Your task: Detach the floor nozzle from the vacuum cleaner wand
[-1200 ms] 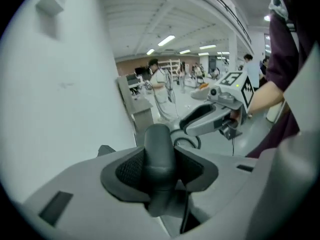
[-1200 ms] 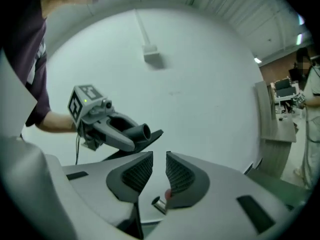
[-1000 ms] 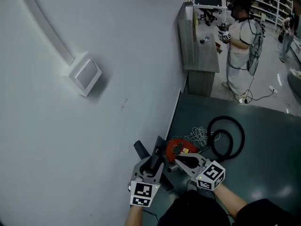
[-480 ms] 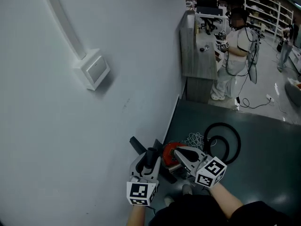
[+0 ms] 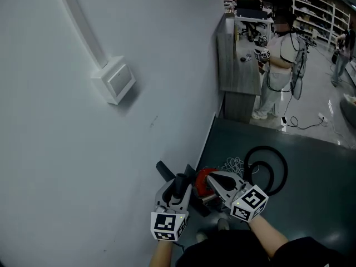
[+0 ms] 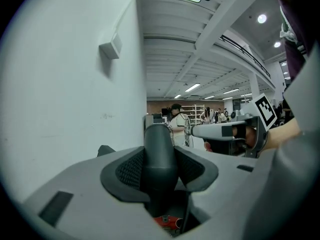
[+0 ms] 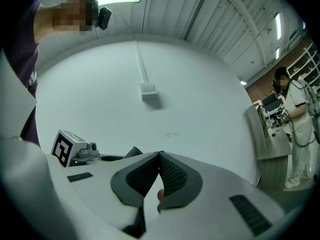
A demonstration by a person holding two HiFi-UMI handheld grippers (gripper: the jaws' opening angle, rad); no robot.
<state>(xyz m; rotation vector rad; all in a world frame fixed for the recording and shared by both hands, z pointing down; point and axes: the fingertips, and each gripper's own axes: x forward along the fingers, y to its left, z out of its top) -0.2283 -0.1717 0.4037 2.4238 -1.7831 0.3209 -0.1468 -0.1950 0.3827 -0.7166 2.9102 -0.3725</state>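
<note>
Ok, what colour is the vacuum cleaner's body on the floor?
Red; the vacuum cleaner's body shows best in the head view.

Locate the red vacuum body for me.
Head view, bottom centre: the red vacuum body lies on the dark floor at the foot of the white wall, partly behind the right gripper, with the black hose coil to its right.

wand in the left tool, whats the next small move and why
Probably open the right tool and bring it toward the wand. The left tool already clamps the dark wand, but the right one is shut on nothing, so it can't grip anything yet.
</note>
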